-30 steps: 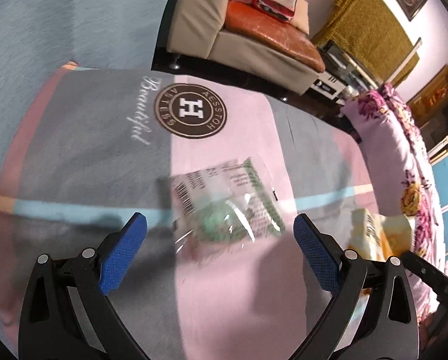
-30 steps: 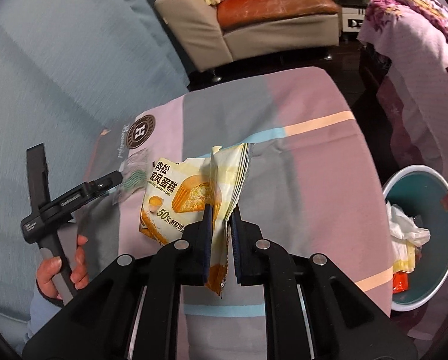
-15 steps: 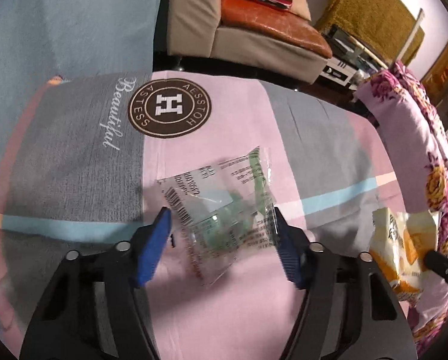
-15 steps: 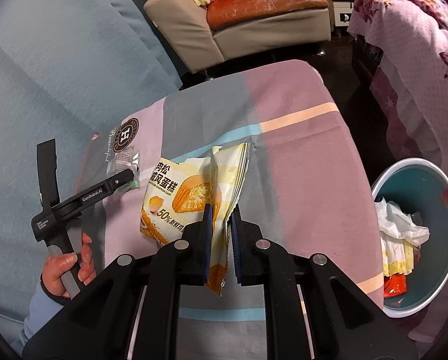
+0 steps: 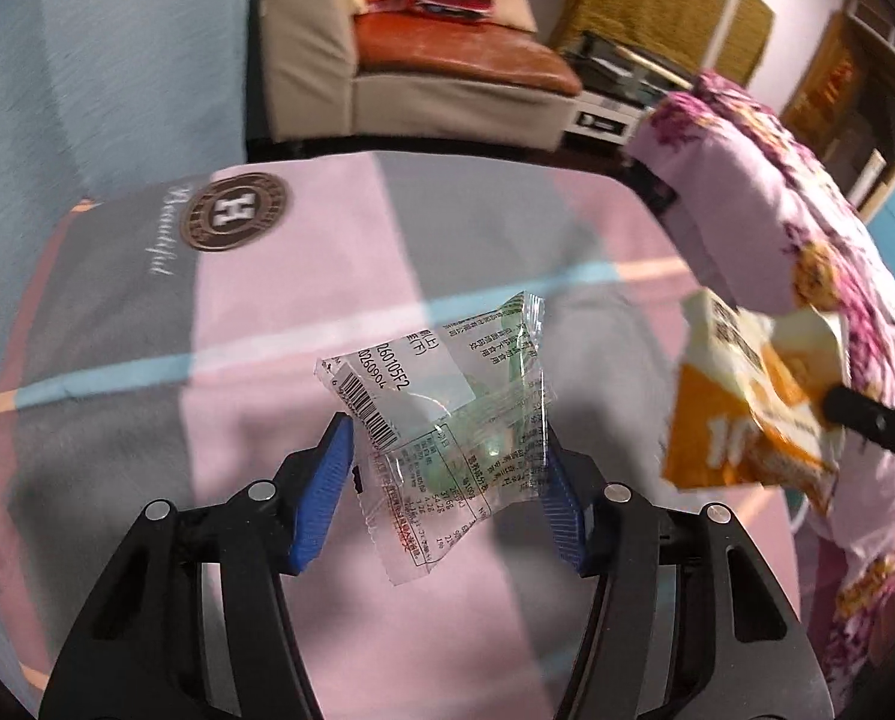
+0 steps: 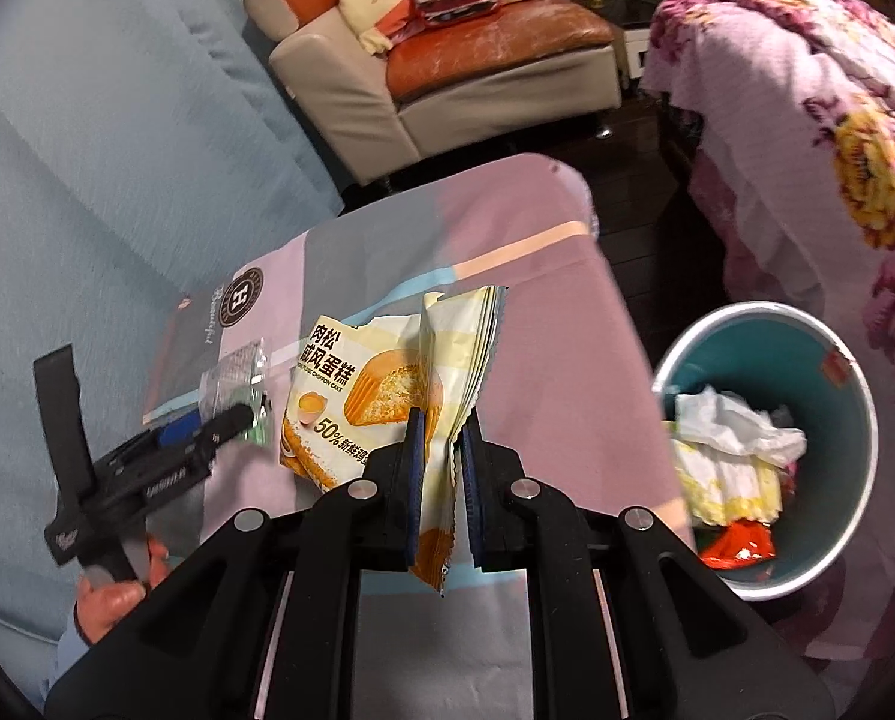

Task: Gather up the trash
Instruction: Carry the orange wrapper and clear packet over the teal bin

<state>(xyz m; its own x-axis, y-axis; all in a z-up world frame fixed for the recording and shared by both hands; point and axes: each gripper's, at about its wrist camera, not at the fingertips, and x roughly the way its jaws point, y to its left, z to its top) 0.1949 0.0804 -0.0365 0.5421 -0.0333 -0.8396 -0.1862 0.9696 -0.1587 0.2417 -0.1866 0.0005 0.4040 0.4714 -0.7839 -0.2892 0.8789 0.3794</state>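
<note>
We have 2 wrappers in hand at once, so 1 trip to the bin point(image 6: 765, 450) can clear both.

Our left hand-held gripper point(image 5: 447, 492) is clamped on the clear wrapper point(image 5: 447, 414): the 2 blue pads press its side edges and it sits lifted off the cloth point(image 5: 303, 300), its barcode end toward 10 o'clock. Pinching a flimsy film by its edges keeps it spread flat between the pads, though we judge such a light hold could let it slide out if we swing fast.

Our right hand-held gripper point(image 6: 444, 468) is closed tight on the cake wrapper point(image 6: 387, 384), gripping a folded flap near its bottom edge so that the printed face hangs open toward 10 o'clock. The narrow fold is the stiffest part, which is likely why we took it there.

In the right wrist view the bin stands on the floor at 3 o'clock, beside the cloth-covered surface, already holding tissue and a red packet. The left hand-held gripper shows at 8 o'clock in that view, with a hand point(image 6: 111, 594) on its handle.

We judge the pickup done and the carry to the bin next; the cake wrapper is nearer to it, so it should drop first.
</note>
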